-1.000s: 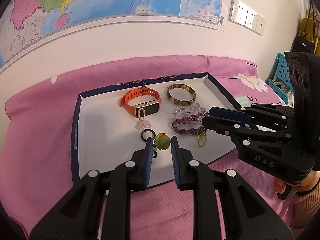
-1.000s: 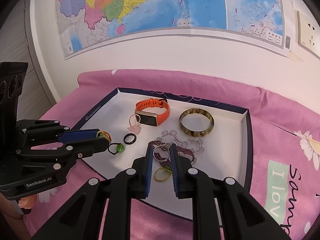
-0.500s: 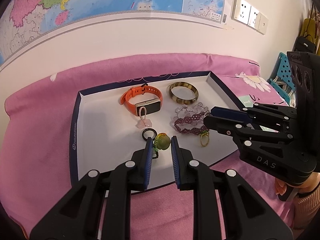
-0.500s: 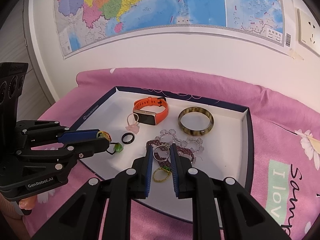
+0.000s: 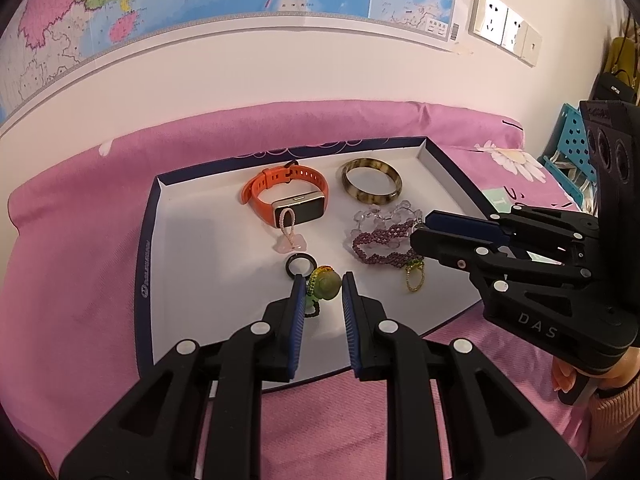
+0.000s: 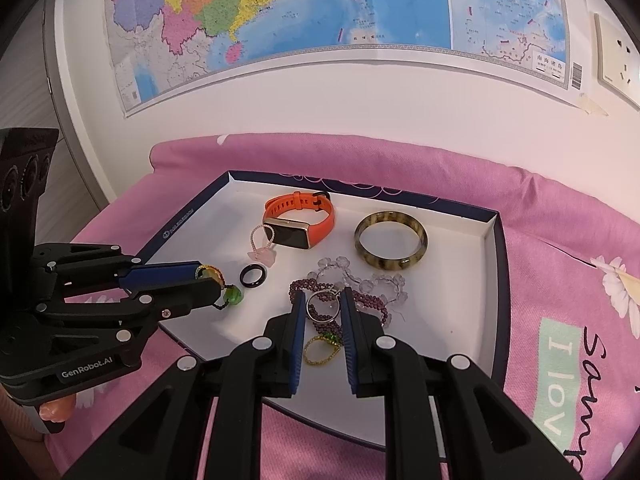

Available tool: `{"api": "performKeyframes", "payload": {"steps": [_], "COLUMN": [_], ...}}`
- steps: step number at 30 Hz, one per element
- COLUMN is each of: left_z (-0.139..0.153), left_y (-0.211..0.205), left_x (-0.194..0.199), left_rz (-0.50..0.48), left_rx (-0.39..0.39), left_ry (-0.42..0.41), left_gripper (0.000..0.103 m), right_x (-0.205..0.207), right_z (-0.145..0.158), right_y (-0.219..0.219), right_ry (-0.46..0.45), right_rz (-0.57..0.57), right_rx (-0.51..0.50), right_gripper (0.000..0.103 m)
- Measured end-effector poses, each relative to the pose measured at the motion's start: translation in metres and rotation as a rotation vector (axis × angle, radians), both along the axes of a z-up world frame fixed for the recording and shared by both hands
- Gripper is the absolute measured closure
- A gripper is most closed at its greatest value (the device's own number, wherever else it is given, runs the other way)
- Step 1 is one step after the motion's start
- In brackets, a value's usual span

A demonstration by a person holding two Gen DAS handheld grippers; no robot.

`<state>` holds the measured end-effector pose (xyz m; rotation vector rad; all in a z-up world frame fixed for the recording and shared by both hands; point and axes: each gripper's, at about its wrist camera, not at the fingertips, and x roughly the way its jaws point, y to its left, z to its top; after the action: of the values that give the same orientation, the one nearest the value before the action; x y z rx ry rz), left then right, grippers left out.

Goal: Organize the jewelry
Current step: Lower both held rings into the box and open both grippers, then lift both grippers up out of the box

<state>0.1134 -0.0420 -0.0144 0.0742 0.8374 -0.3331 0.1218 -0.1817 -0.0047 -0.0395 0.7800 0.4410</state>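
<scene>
Nothing has moved since the earlier frames. Left gripper point(image 5: 321, 286) pinches a green beaded charm point(image 5: 327, 286) above the white tray point(image 5: 192, 264), just before the black ring point(image 5: 299, 265). Right gripper point(image 6: 323, 303) pinches a silver ring point(image 6: 322, 306) above the purple bead bracelet point(image 6: 299, 286) in the tray.

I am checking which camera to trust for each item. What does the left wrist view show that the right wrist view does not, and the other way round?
Only the left wrist view shows the green bead charm face-on, pinched by the left gripper, and the blue perforated stool at the right edge.

Only the right wrist view shows the silver ring held by the right gripper.

Both show the white tray, orange watch, brown bangle, black ring, purple bead bracelet, gold bead ring and wall map.
</scene>
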Motion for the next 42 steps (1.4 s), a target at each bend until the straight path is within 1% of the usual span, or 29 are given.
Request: {"api": "performKeyframes", "payload": {"steps": [7,10,22,25,26,27,30,31,32,35,36,38,39,40,41,42], "left_z": [-0.003,-0.006,-0.02,-0.02,-0.02,-0.02,-0.017,-0.016,-0.014,-0.008,-0.005,0.0,0.003,0.005,0.007,0.01], "left_y": [0.0,0.001,0.001,0.002,0.003,0.003,0.005,0.006,0.008,0.013,0.015,0.02,0.022,0.022,0.024,0.027], "left_x": [0.002,0.004,0.013,0.012,0.012,0.011,0.006,0.005,0.003,-0.007,-0.01,-0.019,-0.025,-0.029,-0.035,-0.041], "left_rz": [0.004,0.002,0.013,0.016,0.016,0.017,0.018,0.017,0.018,0.022,0.023,0.031,0.034,0.036,0.04,0.047], "left_rx": [0.002,-0.008,-0.004,-0.006,-0.009,-0.01,-0.014,-0.018,-0.02,-0.026,-0.031,-0.036,-0.031,-0.025,-0.021,-0.026], "left_ry": [0.007,0.023,0.065,0.064,0.064,0.062,0.045,0.042,0.034,0.008,0.002,-0.021,-0.037,-0.048,-0.061,-0.078], "left_gripper": [0.084,0.084,0.084,0.081,0.075,0.066,0.056,0.055,0.051,0.039,0.03,0.02,0.017,0.014,0.005,0.006], "right_x": [0.001,0.002,0.008,0.011,0.011,0.011,0.009,0.007,0.004,-0.005,-0.007,-0.017,-0.02,-0.026,-0.031,-0.037], "right_z": [-0.002,-0.004,-0.011,-0.014,-0.014,-0.014,-0.011,-0.009,-0.006,0.003,0.006,0.015,0.017,0.02,0.022,0.024], "right_y": [0.0,0.002,0.006,0.005,0.004,0.004,0.0,-0.002,-0.004,-0.011,-0.013,-0.019,-0.02,-0.022,-0.023,-0.024], "right_ry": [0.004,0.008,0.038,0.046,0.045,0.044,0.032,0.024,0.015,-0.008,-0.014,-0.045,-0.053,-0.063,-0.072,-0.082], "right_rz": [-0.003,-0.005,-0.015,-0.032,-0.037,-0.038,-0.045,-0.049,-0.058,-0.068,-0.071,-0.085,-0.087,-0.089,-0.094,-0.1], "right_rx": [-0.003,-0.009,-0.035,-0.034,-0.033,-0.032,-0.024,-0.019,-0.014,0.015,0.019,0.035,0.038,0.041,0.035,0.027], "right_gripper": [0.087,0.087,0.087,0.086,0.084,0.083,0.072,0.064,0.052,0.046,0.043,0.03,0.026,0.021,0.013,0.011]}}
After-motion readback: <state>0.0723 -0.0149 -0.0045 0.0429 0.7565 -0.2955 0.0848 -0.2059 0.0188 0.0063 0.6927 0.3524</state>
